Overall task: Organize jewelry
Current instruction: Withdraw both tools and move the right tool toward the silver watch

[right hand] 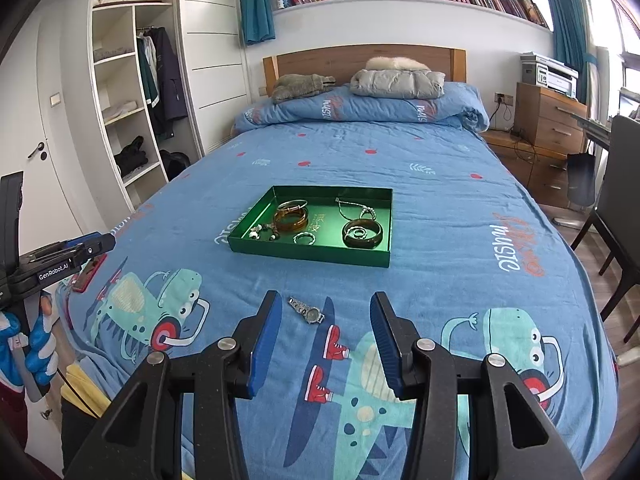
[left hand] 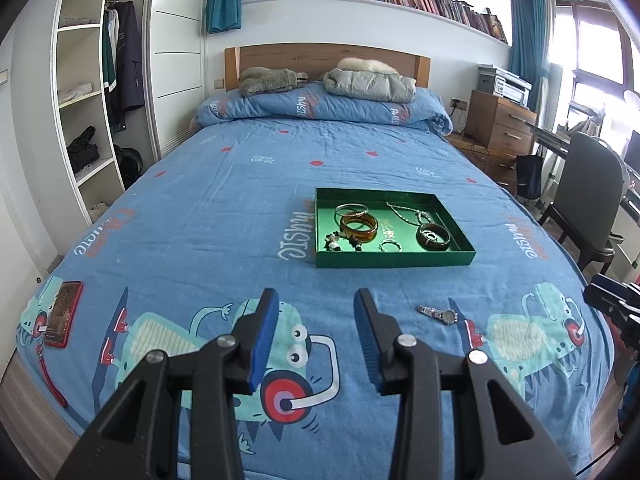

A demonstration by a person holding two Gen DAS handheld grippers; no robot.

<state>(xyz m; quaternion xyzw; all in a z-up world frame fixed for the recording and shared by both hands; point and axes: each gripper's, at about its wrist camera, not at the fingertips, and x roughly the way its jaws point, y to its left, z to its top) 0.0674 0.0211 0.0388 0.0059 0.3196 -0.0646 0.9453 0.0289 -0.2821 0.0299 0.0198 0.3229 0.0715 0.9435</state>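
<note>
Both hand-held grippers, left [left hand: 316, 304] and right [right hand: 326, 308], gape empty; the watch [right hand: 307, 310] lies just ahead of the right one, the tray [right hand: 320, 250] farther.

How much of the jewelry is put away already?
Most of it. The green tray on the bed already holds the bangles, a necklace, a beaded bracelet and small rings. Nothing is in hand: the left gripper and right gripper are both open and empty. Left to do: the silver watch lies on the blanket outside the tray, just ahead of the right gripper.
</note>
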